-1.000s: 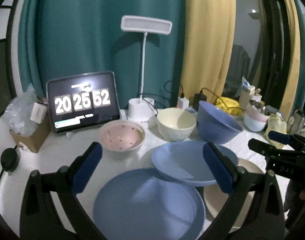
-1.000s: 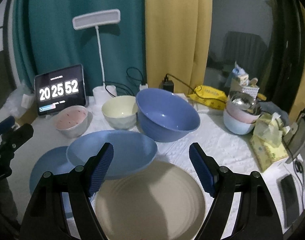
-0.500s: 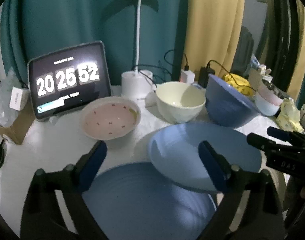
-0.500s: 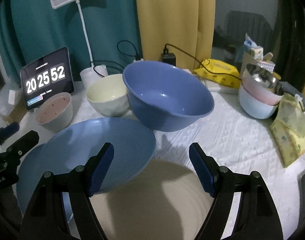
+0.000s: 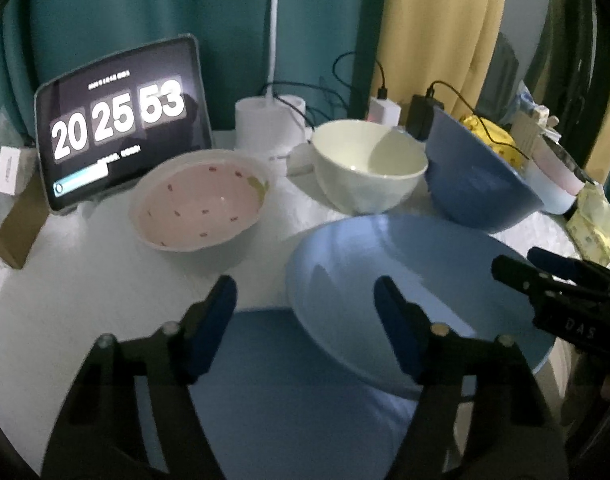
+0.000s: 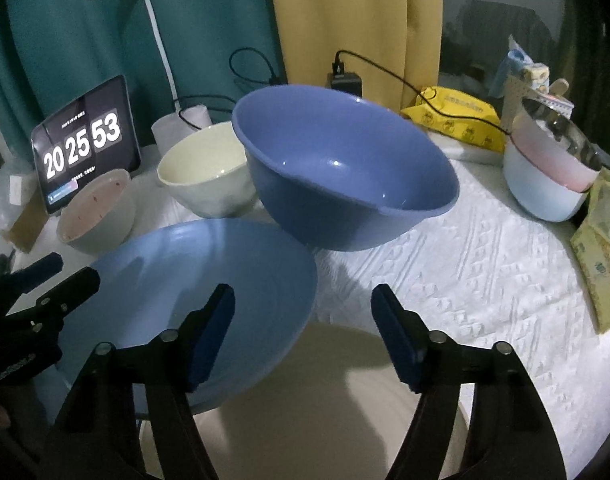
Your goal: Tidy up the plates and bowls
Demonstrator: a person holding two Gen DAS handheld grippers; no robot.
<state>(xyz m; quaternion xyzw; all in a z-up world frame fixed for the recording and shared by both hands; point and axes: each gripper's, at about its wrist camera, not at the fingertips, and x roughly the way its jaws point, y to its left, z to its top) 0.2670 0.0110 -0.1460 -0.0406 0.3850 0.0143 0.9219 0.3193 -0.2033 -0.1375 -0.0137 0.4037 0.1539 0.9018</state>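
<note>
Left tool (image 5: pixel 305 320): jaws apart, just been closing, over dark blue plate (image 5: pixel 273 392), empty. Right tool (image 6: pixel 303 330): likewise narrowing, empty, above beige plate (image 6: pixel 325 400). Light blue plate (image 5: pixel 417 280) overlaps both on tabletop (image 6: pixel 465 264).

Teal curtain (image 6: pixel 65 52) beside a yellow curtain (image 6: pixel 357 20) hangs behind a white-clothed table (image 6: pixel 485 264) in dim light.

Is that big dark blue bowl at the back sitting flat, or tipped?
Tipped. The big dark blue bowl leans with its rim slanting, one side propped on the light blue plate.
</note>
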